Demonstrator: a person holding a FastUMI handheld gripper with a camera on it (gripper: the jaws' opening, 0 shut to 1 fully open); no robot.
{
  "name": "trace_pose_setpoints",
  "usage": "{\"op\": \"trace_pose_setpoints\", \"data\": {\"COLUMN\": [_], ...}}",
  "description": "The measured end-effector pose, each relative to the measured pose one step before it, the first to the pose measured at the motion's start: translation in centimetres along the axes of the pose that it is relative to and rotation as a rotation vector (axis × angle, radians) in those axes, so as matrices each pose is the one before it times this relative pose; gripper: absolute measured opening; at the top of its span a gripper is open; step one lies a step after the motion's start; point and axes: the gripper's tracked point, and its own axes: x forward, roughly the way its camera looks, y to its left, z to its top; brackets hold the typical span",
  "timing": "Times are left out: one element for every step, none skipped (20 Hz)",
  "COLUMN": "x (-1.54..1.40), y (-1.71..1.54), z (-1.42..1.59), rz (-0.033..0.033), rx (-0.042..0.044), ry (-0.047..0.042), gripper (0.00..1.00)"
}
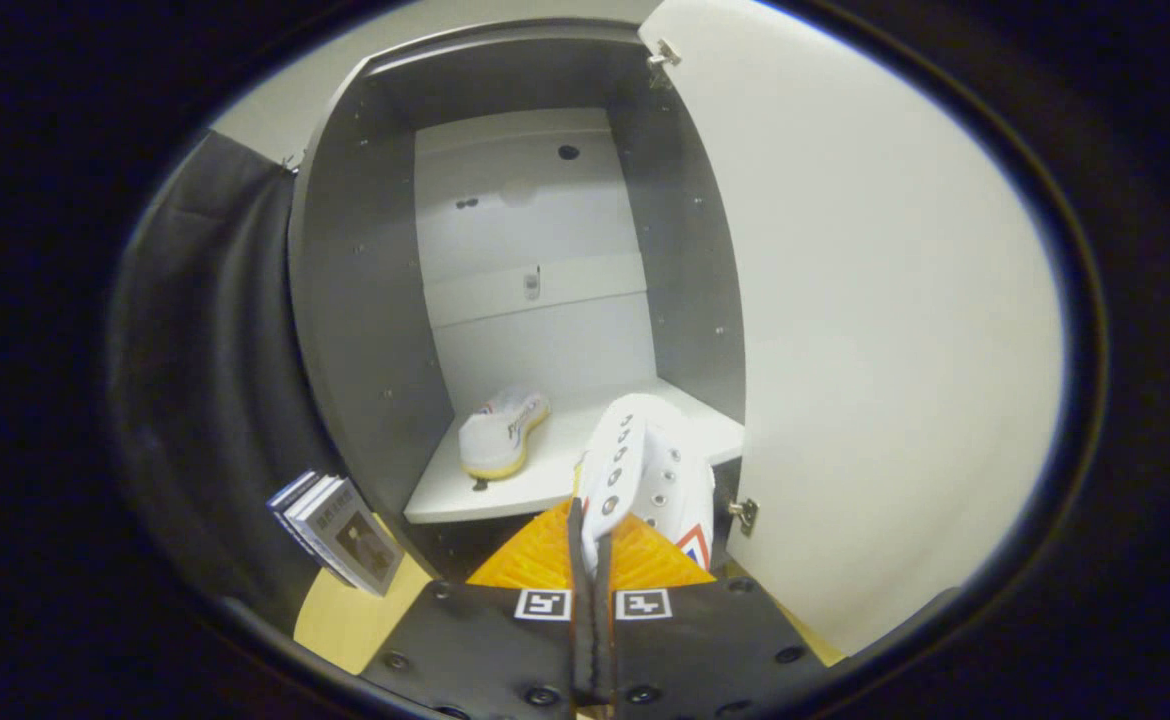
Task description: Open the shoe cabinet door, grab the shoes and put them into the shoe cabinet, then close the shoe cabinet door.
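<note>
Item: gripper (pixel 592 540), lower centre of frame. Its orange fingers (pixel 535 555) stand nearly together, pinched on the collar edge of a white sneaker (pixel 645 475); both appear to press on it.

Item: held sneaker. It lies just ahead of the fingers, long axis running up and slightly right, toe toward the cabinet shelf (pixel 545 470) at centre frame. Its sole and heel are hidden behind the fingers, and whether it touches the shelf cannot be told.

Item: second sneaker (pixel 502 432), already on the shelf, left of the held one, apart from it.

Item: cabinet door (pixel 885 330), swung open, right half of frame.

Item: books (pixel 340 530), lower left, outside the cabinet.
</note>
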Motion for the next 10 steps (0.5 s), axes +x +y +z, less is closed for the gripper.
{"op": "trace_pose_setpoints", "data": {"x": [0.711, 0.617, 1.033, 1.052, 1.052, 1.006, 1.182, 1.118, 1.189, 1.260], "y": [0.339, 0.148, 0.327, 0.301, 0.260, 0.112, 0.138, 0.020, -0.055, -0.118], "z": [0.901, 0.628, 0.702, 0.527, 0.513, 0.627, 0.604, 0.743, 0.648, 0.523], "rz": [0.00117, 0.00151, 0.00483, 0.00583, 0.00631, 0.00411, 0.00386, 0.00101, -0.00102, -0.00227], "rx": [-0.00254, -0.00787, -0.00796, -0.00934, -0.00880, -0.00824, -0.00884, -0.00470, -0.00595, -0.01244], "ry": [-0.00787, -0.00442, -0.00208, 0.00094, 0.00353, -0.00385, -0.00210, -0.00805, -0.00314, -0.00006], "gripper": [0.02, 0.02, 0.02, 0.02, 0.02, 0.02, 0.02, 0.02, 0.02, 0.02]}}
